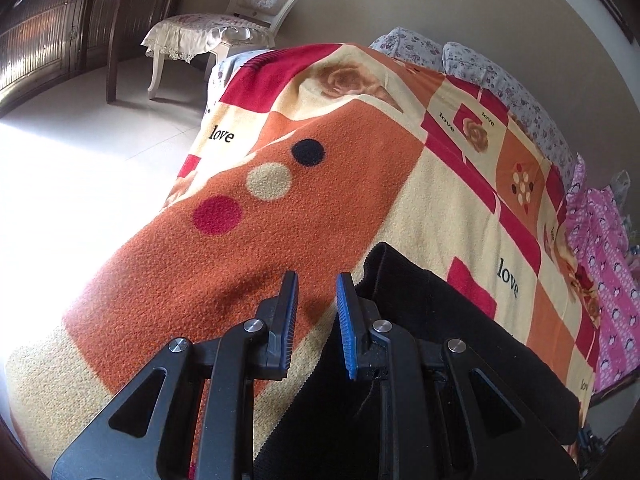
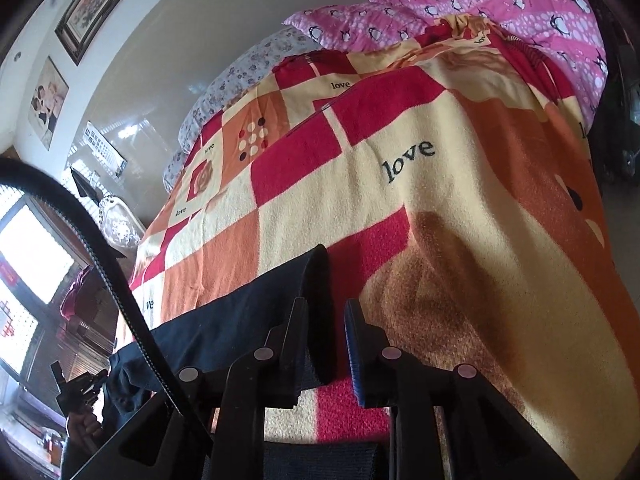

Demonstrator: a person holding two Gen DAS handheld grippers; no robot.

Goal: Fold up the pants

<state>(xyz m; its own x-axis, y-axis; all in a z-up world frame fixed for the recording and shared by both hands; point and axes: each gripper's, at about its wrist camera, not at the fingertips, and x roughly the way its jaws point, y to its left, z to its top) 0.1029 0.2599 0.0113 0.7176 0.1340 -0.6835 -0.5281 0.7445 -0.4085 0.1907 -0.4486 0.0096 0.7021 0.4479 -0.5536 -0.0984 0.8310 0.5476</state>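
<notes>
Fingers (image 1: 294, 296) of left gripper (image 1: 316, 292) slightly spread over bare blanket (image 1: 224, 272), beside pants (image 1: 432, 312), those of right gripper (image 2: 328, 316) parted around a pants (image 2: 240, 320) edge, unpinched, probably releasing a laid fold.

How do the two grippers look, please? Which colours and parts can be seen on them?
Both are black plastic with triangular cut-outs and round silver pivot pins. The left gripper has ridged blue pads. The right gripper shows a blue pad too, and a black ridged cable curves beside it.
</notes>
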